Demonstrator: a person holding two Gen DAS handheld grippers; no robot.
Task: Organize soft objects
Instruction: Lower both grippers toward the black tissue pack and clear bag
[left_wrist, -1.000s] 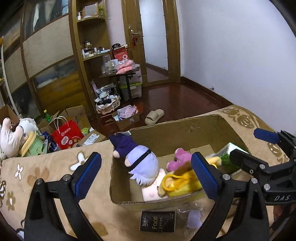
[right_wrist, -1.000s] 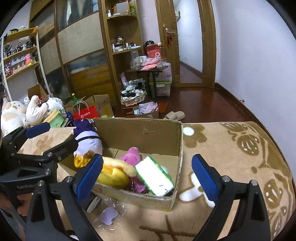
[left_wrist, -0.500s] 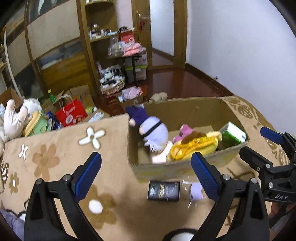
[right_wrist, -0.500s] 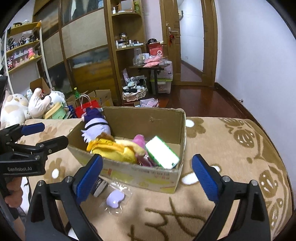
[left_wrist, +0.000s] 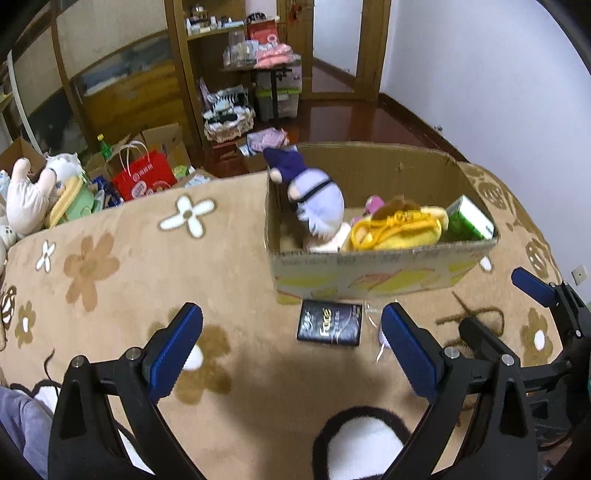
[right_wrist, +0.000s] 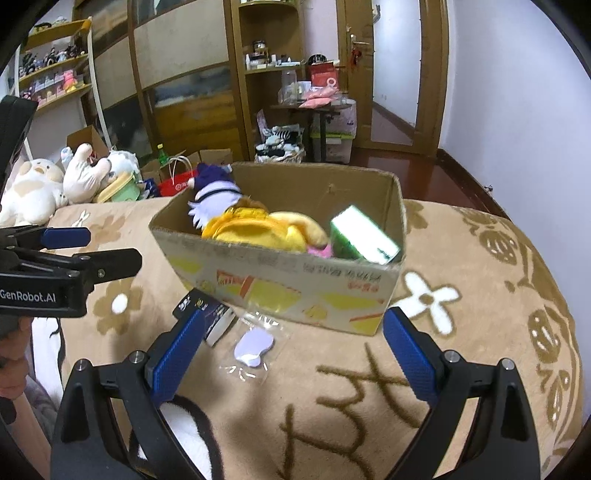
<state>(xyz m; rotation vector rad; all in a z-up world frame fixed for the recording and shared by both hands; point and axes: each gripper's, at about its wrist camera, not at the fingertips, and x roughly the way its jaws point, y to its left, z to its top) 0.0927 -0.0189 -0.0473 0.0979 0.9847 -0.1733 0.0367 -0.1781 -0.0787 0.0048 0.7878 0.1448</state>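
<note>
A cardboard box (left_wrist: 376, 273) stands on the tan flowered blanket (left_wrist: 147, 266). It holds a purple-haired plush doll (left_wrist: 317, 203), a yellow plush (left_wrist: 399, 229), a pink plush (left_wrist: 373, 202) and a green-white pack (left_wrist: 471, 221). The box also shows in the right wrist view (right_wrist: 295, 284) with the doll (right_wrist: 216, 197) and yellow plush (right_wrist: 266, 229). My left gripper (left_wrist: 291, 343) is open and empty, well short of the box. My right gripper (right_wrist: 291, 347) is open and empty, in front of the box.
A black packet (left_wrist: 330, 326) and a clear bag with a pale purple item (right_wrist: 253, 345) lie before the box. Plush toys (right_wrist: 37, 192) sit at the blanket's far left. A black-and-white plush (left_wrist: 364, 448) lies below the grippers. Shelves, boxes and a red bag (left_wrist: 144, 179) stand beyond.
Both grippers have pulled back and away from the box, which now sits farther off. The black packet and clear bag have come into fuller view. Both jaws stay open.
</note>
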